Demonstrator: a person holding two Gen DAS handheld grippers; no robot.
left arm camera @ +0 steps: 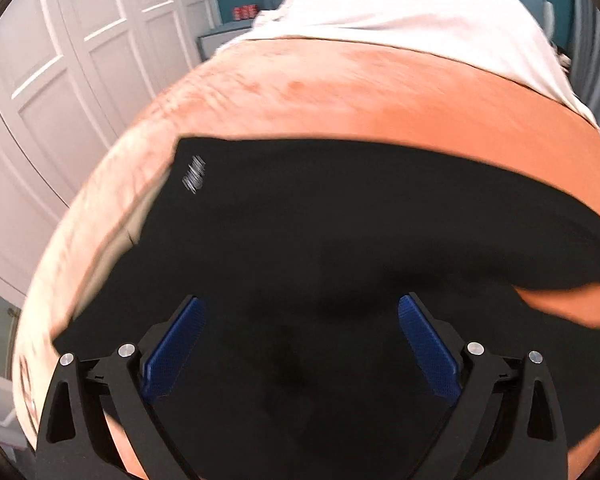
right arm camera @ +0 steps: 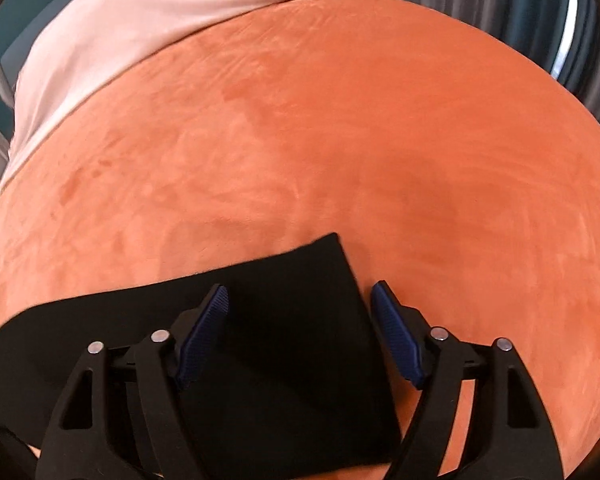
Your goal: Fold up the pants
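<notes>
Black pants (left arm camera: 340,220) lie spread on an orange bedcover (left arm camera: 380,96), with a small white logo (left arm camera: 194,174) near their far left corner. My left gripper (left arm camera: 302,308) hovers over the middle of the dark cloth, jaws wide, nothing between the blue pads (left arm camera: 176,344). In the right wrist view a squared end of the pants (right arm camera: 296,320) lies on the bedcover (right arm camera: 340,140). My right gripper (right arm camera: 300,296) straddles this end, jaws apart. Its left pad (right arm camera: 202,336) is over the cloth and its right pad (right arm camera: 396,336) is just past the cloth's right edge. Neither pad presses the fabric.
A pale pink sheet (left arm camera: 400,12) covers the head of the bed (right arm camera: 120,28). White panelled wardrobe doors (left arm camera: 60,80) stand to the left. Grey curtains (right arm camera: 520,8) hang beyond the bed's far right side. Orange cover stretches wide beyond the pants.
</notes>
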